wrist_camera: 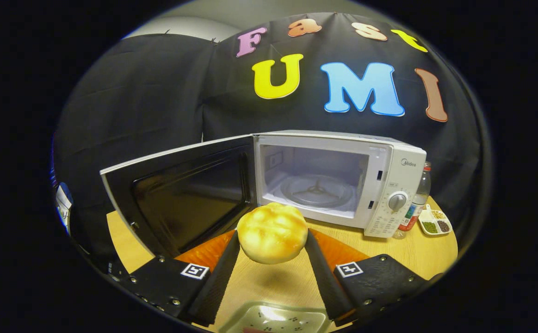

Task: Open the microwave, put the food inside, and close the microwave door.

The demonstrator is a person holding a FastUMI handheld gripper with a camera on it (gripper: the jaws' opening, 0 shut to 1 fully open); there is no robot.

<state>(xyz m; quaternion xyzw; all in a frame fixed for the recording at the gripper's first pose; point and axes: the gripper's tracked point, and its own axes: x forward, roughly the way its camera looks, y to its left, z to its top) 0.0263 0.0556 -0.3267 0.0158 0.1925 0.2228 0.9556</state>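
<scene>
Gripper [272, 240] is clamping round golden bread bun [272, 232], carrying it toward open white microwave [338, 178]; next, probably placing it onto glass turntable [317, 189].

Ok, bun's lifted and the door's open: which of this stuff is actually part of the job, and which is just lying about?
Part of the job:
- bun, held between both fingers of the hand-held gripper
- microwave
- its open door
- glass turntable inside

Just lying about:
- bottle beside the microwave
- divided dish of seeds
- white tray below the fingers
</scene>
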